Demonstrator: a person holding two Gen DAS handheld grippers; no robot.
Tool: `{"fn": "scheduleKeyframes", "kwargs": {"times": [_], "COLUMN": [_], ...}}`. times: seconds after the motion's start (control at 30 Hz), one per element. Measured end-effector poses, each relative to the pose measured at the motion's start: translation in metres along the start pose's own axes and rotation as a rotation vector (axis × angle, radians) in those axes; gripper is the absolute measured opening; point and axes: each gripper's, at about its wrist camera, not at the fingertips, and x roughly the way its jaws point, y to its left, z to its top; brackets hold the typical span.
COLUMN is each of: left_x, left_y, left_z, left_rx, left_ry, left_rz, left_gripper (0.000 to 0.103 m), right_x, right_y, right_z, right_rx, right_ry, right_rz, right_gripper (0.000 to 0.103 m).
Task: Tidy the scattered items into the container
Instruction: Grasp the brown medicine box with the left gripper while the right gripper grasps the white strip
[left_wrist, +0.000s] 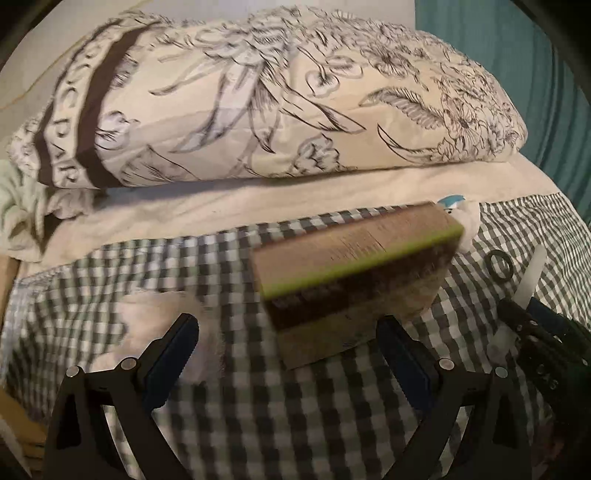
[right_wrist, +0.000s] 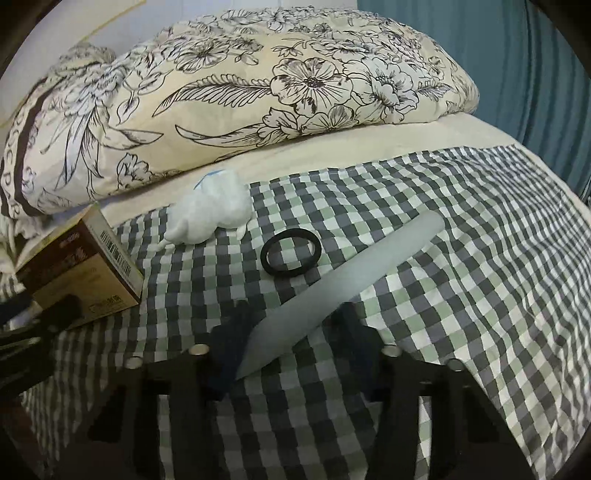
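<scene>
**Both claws spread over the checked bedcover**

Nearest the right wrist camera, the right claw (right_wrist: 291, 332) stands wide, its dark fingers either side of the near tip of a pale, flat, translucent stick (right_wrist: 340, 291). Whether a finger touches the stick I cannot tell. Its long axis runs from that tapered near tip up and rightward to a rounded far end. Just left of the stick's middle lies a black ring (right_wrist: 290, 256), flat; beyond the ring sits a white crumpled wad (right_wrist: 210, 214), near the floral pillow (right_wrist: 236, 96).

Left of the ring, a brown carton (left_wrist: 354, 273) with a green edge stripe lies tilted on the bed (left_wrist: 221, 406). Its long side slants up rightward. The left claw (left_wrist: 288, 350) gapes wide, holding nothing; the carton's near corner sits between its fingers.
</scene>
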Motion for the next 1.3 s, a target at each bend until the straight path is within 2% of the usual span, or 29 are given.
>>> {"fn": "scheduleKeyframes", "kwargs": {"times": [0.07, 0.13, 0.2, 0.27, 0.33, 0.57, 0.63, 0.67, 0.73, 0.93, 1.2, 1.3], "left_x": [0.007, 0.009, 0.009, 0.006, 0.001, -0.018, -0.017, -0.016, -0.012, -0.002, 0.006, 0.006], "left_y": [-0.004, -0.008, -0.011, -0.015, -0.019, -0.028, -0.029, -0.028, -0.027, -0.023, -0.037, -0.044], "left_z": [0.001, 0.0, -0.001, -0.003, -0.006, -0.019, -0.018, -0.017, -0.014, -0.005, 0.0, -0.001], "left_rx": [-0.002, -0.002, -0.004, 0.011, 0.021, 0.056, 0.054, 0.05, 0.051, 0.042, 0.076, 0.09], "left_ry": [0.006, 0.007, 0.009, 0.003, -0.003, -0.017, -0.018, -0.017, -0.015, -0.031, -0.052, -0.071], "left_rz": [-0.05, -0.088, -0.108, -0.121, -0.126, -0.174, -0.169, -0.167, -0.15, -0.164, -0.174, -0.174], "left_gripper": [0.099, 0.086, 0.058, 0.043, 0.039, 0.035, 0.038, 0.045, 0.05, 0.05, 0.05, 0.041], "right_x": [0.0, 0.0, 0.001, 0.002, 0.002, 0.002, 0.002, 0.002, 0.002, 0.002, 0.001, 0.001], "right_y": [-0.001, -0.003, -0.004, -0.007, -0.008, -0.011, -0.013, -0.015, -0.015, -0.015, -0.014, -0.015], "right_z": [0.001, 0.001, 0.002, 0.003, 0.002, 0.003, 0.003, 0.003, 0.003, 0.003, 0.004, 0.004], "right_rx": [0.007, 0.021, 0.036, 0.047, 0.053, 0.074, 0.085, 0.092, 0.097, 0.102, 0.105, 0.109], "right_ry": [-0.002, 0.003, 0.006, 0.007, 0.008, 0.012, 0.014, 0.015, 0.017, 0.02, 0.021, 0.022], "right_rz": [0.018, 0.037, 0.053, 0.067, 0.073, 0.089, 0.1, 0.106, 0.11, 0.117, 0.121, 0.125], "right_gripper": [0.04, 0.04, 0.04, 0.04, 0.04, 0.039, 0.039, 0.039, 0.039, 0.039, 0.039, 0.039]}}
